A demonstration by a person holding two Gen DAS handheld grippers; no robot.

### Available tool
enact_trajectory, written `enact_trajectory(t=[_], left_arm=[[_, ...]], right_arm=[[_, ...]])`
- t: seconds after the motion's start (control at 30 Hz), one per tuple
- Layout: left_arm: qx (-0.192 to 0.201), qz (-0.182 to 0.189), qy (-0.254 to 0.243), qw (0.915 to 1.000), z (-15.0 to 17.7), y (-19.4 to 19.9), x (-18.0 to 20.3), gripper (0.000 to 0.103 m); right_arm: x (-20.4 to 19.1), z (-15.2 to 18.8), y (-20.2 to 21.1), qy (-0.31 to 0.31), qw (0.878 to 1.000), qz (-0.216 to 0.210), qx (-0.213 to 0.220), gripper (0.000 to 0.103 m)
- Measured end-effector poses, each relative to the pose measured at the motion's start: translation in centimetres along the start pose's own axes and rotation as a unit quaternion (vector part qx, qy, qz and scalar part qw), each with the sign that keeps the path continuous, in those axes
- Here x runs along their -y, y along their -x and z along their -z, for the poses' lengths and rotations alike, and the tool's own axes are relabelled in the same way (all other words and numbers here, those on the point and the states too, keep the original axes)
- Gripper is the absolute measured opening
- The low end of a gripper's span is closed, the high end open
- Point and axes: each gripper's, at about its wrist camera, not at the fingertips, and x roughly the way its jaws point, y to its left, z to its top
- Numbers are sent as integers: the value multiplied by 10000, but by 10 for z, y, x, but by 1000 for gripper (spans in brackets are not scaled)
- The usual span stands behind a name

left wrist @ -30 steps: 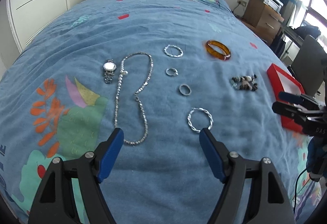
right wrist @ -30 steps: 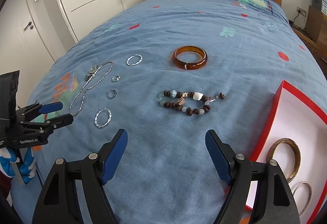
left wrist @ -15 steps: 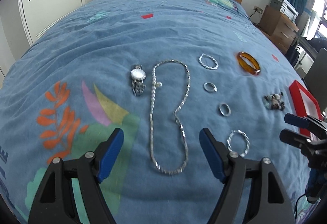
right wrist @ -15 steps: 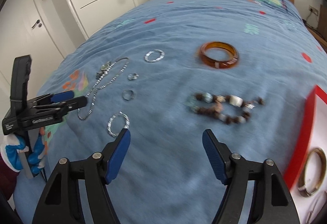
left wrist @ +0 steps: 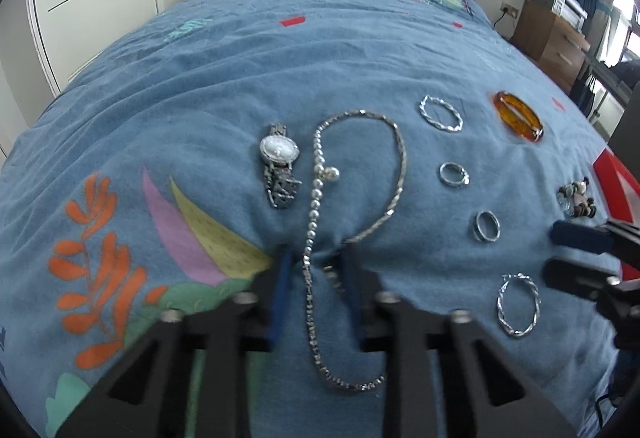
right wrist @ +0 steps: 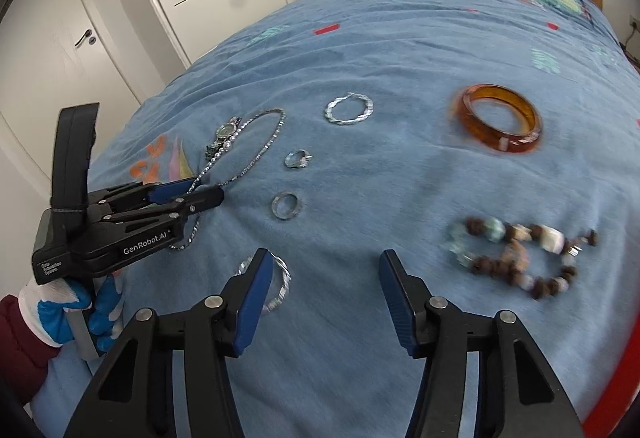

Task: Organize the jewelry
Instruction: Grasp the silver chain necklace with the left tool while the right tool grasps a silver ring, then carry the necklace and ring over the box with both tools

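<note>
The left gripper (left wrist: 314,270) has come forward and down onto the silver necklace (left wrist: 394,152) since a second ago, and its jaws have just been closing, so now they pinch the two sides of the chain together on the blue bedspread (left wrist: 320,54). The necklace lies in a long loop in the middle of the bed, and the cloth is bunched up a little where the blue pads (left wrist: 282,290) squeeze it. A silver watch (left wrist: 279,152) sits just beside the loop on its left. On the other side are two small rings (left wrist: 454,174), one nearer than the other, a twisted silver hoop (left wrist: 441,113) farther up and another twisted hoop (left wrist: 517,305) close by. An amber bangle (left wrist: 519,120) and a beaded bracelet (right wrist: 524,256) lie off to the right, and a red tray (left wrist: 616,182) peeks in at the edge. The right gripper (right wrist: 326,298) has slid over near the closer hoop and its jaws have just been closing too, but they are apart and hold nothing. A hand in a white and blue glove (right wrist: 76,308) holds the left tool.
</note>
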Motion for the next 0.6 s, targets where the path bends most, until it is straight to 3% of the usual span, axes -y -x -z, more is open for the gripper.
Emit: enact_trajectory(t=[0.33, 0.47, 0.6], left_arm=[[136, 482, 177, 9986, 1, 4, -13, 8], [163, 522, 192, 9983, 1, 5, -14, 7], [287, 522, 193, 9980, 0, 10, -13, 4]], right_arm=[[-20, -22, -44, 110, 9999, 54, -95, 35], [-24, -24, -51, 182, 9997, 127, -136, 21], [-25, -23, -47, 201, 9996, 176, -98, 20]])
